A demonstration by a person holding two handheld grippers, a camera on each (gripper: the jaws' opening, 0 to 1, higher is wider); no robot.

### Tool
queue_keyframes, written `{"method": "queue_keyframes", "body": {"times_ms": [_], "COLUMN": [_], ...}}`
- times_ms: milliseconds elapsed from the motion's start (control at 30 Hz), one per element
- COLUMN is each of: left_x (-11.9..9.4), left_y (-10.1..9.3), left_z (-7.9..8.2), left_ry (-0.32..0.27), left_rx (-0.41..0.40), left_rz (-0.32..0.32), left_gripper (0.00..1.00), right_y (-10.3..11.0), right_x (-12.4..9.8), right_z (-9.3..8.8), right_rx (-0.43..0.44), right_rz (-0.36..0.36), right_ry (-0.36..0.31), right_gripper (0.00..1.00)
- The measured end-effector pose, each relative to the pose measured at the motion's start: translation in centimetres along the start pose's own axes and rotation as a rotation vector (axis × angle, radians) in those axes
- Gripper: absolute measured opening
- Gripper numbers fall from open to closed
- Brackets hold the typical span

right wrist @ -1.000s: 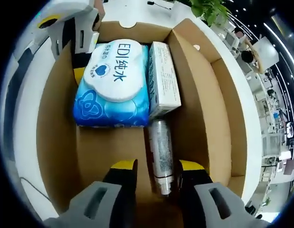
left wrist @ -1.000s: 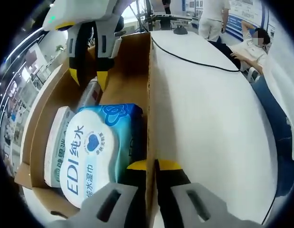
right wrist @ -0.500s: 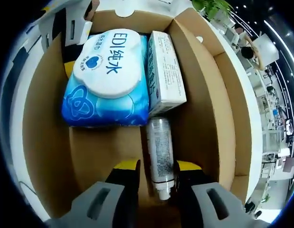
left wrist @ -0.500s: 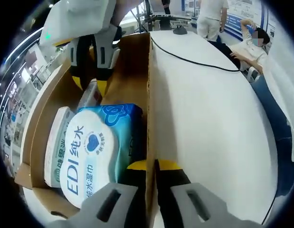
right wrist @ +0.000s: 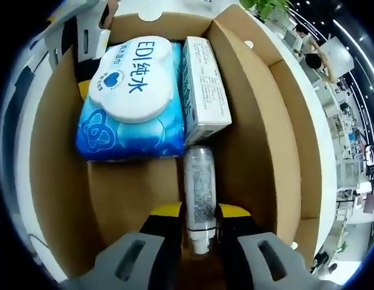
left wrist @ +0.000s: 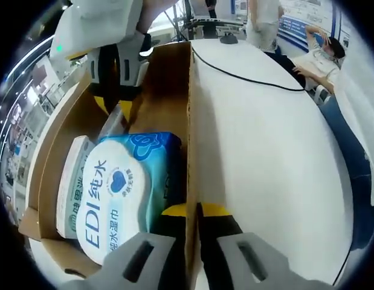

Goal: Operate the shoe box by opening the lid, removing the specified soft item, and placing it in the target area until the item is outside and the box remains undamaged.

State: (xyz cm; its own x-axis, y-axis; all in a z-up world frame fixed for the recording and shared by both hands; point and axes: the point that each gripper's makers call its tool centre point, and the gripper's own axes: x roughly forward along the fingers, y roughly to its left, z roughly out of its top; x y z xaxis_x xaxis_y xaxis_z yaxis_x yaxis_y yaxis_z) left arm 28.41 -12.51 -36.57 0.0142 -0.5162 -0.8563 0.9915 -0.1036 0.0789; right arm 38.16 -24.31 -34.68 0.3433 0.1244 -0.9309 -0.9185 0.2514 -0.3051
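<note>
Right claw [right wrist: 197, 219] straddles the small bottle [right wrist: 200, 187], jaws either side, not visibly clamped. Left claw [left wrist: 194, 211] pinches the shoe box wall [left wrist: 190, 151]. Wipes pack [right wrist: 133, 96] lies inside the box; soft and slippery, probably best pinched at an edge.

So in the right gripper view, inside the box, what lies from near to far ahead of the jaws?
Right gripper → small bottle, lying between its jaws → white carton, with the blue wet-wipes pack beside it → far wall of the shoe box.
</note>
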Motion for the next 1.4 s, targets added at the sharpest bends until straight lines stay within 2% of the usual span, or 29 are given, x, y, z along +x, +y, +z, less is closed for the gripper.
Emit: {"method": "queue_keyframes", "body": {"times_ms": [300,700,900,1167,1400], "left_x": [0.0,0.1,0.0,0.0,-0.1], "left_y": [0.0,-0.1,-0.2,-0.1,-0.2], "left_z": [0.0,0.0,0.0,-0.1,-0.2], "left_ry": [-0.005,-0.006,-0.006,-0.008,-0.01], "left_rx": [0.012,0.013,0.014,0.015,0.018], "left_rz": [-0.004,-0.002,-0.002,-0.004,-0.003], "left_gripper": [0.01,0.01,0.01,0.01,0.01], "right_y": [1.8,3.4,4.2,4.2,3.9], "right_x": [-1.2,-1.0,-1.1,-0.8,-0.5], "right_z": [-1.3,-3.1,-3.2,-3.3,-3.0], "right_rx": [0.03,0.049,0.042,0.052,0.018], "right_rz": [0.028,0.065,0.084,0.115,0.136], "right_ry": [0.04,0.062,0.058,0.081,0.095], "right_gripper": [0.19,0.19,0.19,0.2,0.22]}}
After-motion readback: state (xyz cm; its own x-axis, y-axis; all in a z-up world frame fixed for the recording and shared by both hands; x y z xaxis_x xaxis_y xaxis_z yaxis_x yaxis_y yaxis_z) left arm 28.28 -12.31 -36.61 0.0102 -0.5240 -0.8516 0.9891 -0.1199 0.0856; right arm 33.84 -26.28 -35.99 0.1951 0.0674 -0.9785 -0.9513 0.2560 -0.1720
